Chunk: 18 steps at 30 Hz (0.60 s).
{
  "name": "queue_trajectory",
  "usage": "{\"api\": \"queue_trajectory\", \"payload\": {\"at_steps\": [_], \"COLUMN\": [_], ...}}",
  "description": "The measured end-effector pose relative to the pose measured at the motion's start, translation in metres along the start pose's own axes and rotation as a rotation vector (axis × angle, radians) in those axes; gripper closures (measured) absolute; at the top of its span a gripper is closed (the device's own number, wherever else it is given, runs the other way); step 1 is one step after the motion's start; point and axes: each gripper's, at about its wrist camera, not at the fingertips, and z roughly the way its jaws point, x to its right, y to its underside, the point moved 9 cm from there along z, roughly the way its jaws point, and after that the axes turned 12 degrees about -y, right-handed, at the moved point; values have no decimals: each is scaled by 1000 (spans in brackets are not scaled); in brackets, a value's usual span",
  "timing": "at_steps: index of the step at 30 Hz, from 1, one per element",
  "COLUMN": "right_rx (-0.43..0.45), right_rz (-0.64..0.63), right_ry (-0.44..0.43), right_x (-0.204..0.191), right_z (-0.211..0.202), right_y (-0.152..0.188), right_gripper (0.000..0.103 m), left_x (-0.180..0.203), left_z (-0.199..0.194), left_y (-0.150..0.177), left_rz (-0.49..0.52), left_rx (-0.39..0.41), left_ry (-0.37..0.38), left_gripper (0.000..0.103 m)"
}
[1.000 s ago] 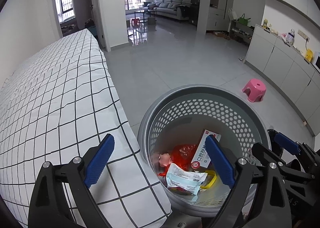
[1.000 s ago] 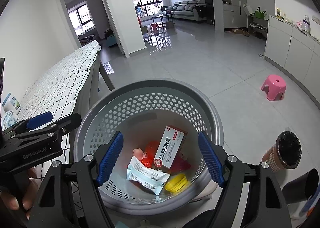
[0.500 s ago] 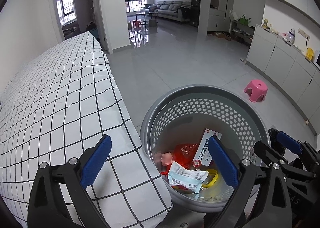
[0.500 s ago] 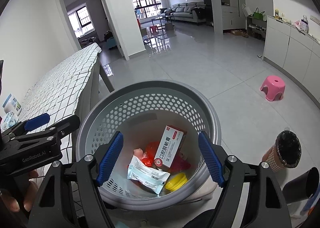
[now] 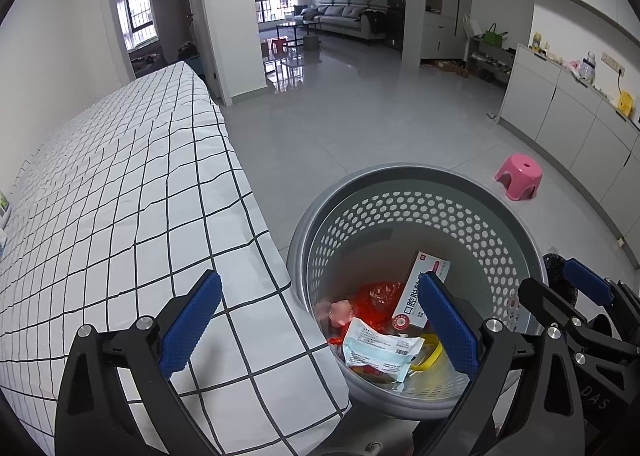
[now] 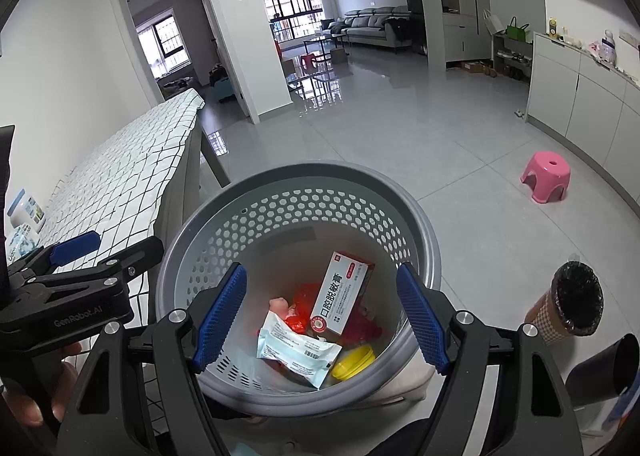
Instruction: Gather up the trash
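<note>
Here both jaws are spread with nothing between them: the left gripper [image 5: 320,330] is held over the checked tablecloth [image 5: 120,216], the right gripper [image 6: 322,320] above the grey basket [image 6: 424,228]. In it are seen a red-and-white box [image 6: 344,296], a pale blue packet [image 6: 298,350], red wrappers [image 6: 304,306] and a yellow lid [image 6: 354,362].

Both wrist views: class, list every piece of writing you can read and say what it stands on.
"GenRobot.AI": side of the left gripper.
"口腔脱敏膏": front of the white and red box in the grey basket.
Light blue packet: barcode and print, too small.
Table containers: labels too blurred.
</note>
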Motion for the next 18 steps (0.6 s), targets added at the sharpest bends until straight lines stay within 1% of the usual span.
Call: {"api": "queue_trajectory", "payload": {"at_steps": [6, 10, 14, 18], "right_rx": [0, -1, -1, -1], "right_rz": [0, -2, -3, -4], "right_ry": [0, 2, 2, 2], "right_x": [0, 0, -1, -2], "right_z": [0, 0, -1, -1], "right_y": [0, 0, 0, 0], "right_gripper": [29, 29, 29, 29], "left_x": [1, 1, -3, -5], "left_z": [0, -2, -4, -8], "left_y": [2, 2, -1, -3], "left_rz": [-1, 5, 2, -6], "left_rx": [-15, -3, 20, 32], "left_ry": [8, 1, -30, -33], "left_gripper": [6, 6, 6, 6]}}
